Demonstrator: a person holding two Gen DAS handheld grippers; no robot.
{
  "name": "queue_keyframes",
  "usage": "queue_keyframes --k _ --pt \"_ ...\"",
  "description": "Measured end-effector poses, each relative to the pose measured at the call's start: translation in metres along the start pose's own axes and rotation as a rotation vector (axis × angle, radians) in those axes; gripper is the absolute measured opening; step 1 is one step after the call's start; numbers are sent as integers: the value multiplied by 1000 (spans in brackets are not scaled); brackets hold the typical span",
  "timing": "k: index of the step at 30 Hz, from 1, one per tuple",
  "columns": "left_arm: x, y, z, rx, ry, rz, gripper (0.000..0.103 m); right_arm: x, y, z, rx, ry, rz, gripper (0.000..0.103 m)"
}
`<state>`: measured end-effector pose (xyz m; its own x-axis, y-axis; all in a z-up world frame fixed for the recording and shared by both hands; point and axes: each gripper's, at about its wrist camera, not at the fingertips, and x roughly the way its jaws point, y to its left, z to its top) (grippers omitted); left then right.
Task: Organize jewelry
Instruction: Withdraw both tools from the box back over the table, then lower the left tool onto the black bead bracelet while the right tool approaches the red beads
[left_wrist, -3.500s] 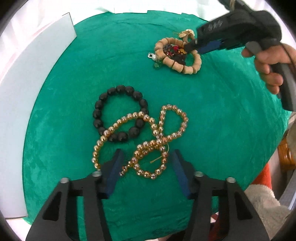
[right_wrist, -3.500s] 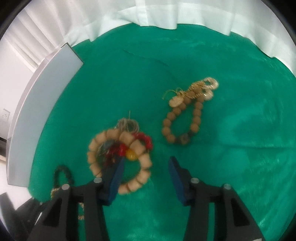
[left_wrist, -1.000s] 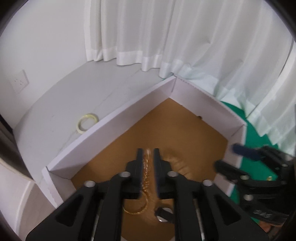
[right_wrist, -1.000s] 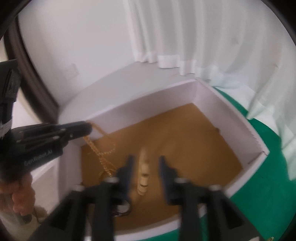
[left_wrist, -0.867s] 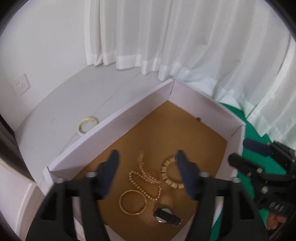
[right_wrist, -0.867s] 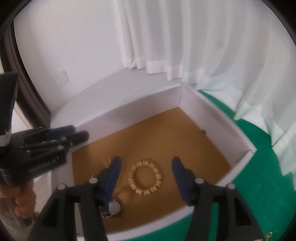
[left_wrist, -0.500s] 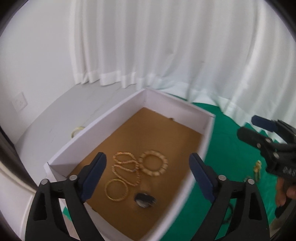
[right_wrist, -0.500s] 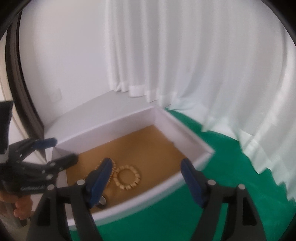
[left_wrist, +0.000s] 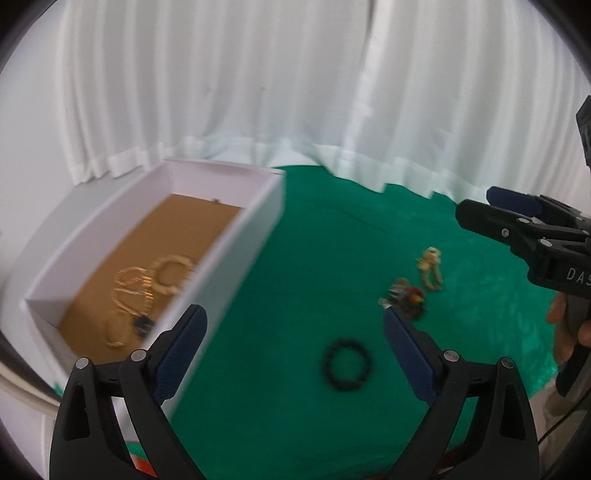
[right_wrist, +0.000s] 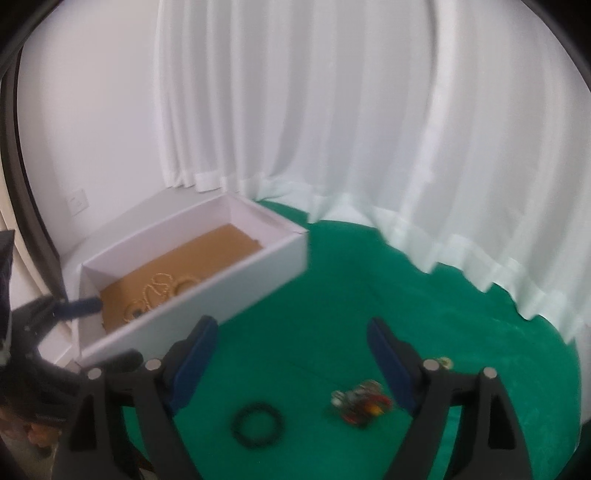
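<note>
Your left gripper (left_wrist: 293, 345) and right gripper (right_wrist: 291, 350) are both opening, nothing between the jaws. On the green cloth (left_wrist: 295, 258) lie a black bracelet (left_wrist: 346, 364) and a blurred, perhaps beaded, cluster (left_wrist: 408, 297); gold chains (left_wrist: 133, 291) sit in the box (left_wrist: 236, 254).

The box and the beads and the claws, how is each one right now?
Box: open, jewelry inside.
Gold chain: in the box.
Black bracelet: flat on the green cloth, outside the box.
Red cluster: on the cloth.
Left claw: opening, empty.
Right claw: opening, empty.
</note>
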<state>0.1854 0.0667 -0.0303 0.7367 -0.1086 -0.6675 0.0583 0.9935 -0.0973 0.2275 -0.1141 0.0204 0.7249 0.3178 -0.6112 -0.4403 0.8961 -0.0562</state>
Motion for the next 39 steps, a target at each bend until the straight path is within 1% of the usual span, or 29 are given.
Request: queue_keyframes --k 3,6,11,14,18,20,22,24,28,29,32,35,37,39 --pt "3 -27 -14 25 -21 -24 97 -12 -15 -23 -9 -10 -32 85" --pt "11 -49 -25 59 4 -22 97 -19 -32 -48 9 12 -70 88" --pt "21 -75 -42 120 34 -1 97 -27 -60 -87 97 40 -81 89" --pt "25 -82 -49 127 48 -10 97 -32 -75 -103 158 58 -64 89" --pt "30 -88 -55 117 77 -36 97 -36 -88 -116 218 99 -89 89" --pt "32 -92 -58 133 101 -41 97 -35 -93 -119 240 138 -103 89" --pt "36 -94 -61 145 137 -49 97 -34 -94 -122 241 153 -113 89" --pt "40 -93 -63 132 169 -51 98 -33 -93 -124 229 162 -128 89" --pt "48 -91 -68 142 209 0 99 -28 -91 -130 231 182 -135 89" --pt "49 -90 -69 142 214 3 99 -26 -91 -131 237 188 -133 89" --pt "47 -83 -69 118 215 -35 99 -24 -94 -136 256 196 -131 89" --pt "43 -72 -58 99 218 -43 99 -28 -101 -137 276 201 -139 89" --pt "36 -58 -41 83 192 -38 99 -32 -108 -135 293 193 -149 89" --pt "32 -45 -27 67 192 -47 99 -38 -117 -130 308 185 -170 89"
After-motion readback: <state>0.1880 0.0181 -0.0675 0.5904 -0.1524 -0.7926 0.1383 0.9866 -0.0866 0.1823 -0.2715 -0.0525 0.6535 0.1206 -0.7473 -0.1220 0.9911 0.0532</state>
